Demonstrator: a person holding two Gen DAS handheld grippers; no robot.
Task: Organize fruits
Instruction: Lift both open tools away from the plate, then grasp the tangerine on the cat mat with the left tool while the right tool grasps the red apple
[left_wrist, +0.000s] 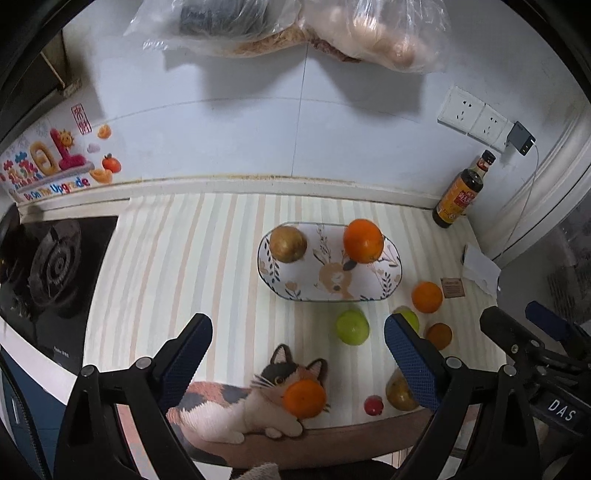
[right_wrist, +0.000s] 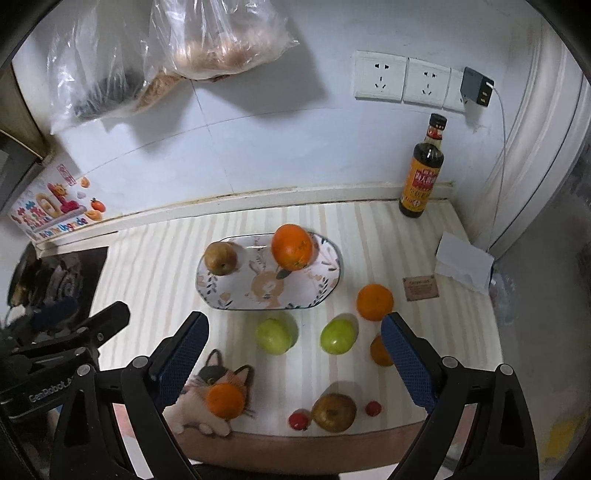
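Beside plate (right_wrist: 221, 301): loose fruit, sauce bottle (right_wrist: 422, 173).

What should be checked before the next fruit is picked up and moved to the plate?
1. Left gripper open and empty: ok.
2. Right gripper open and empty: ok.
3. Free room on the plate: ok; it holds only a pear and an orange.
4. Loose fruit within view: ok; two green apples lie just in front of the plate.
5. Fruit near the counter edge: not ok; the brown pear and the small red fruits sit close to it.
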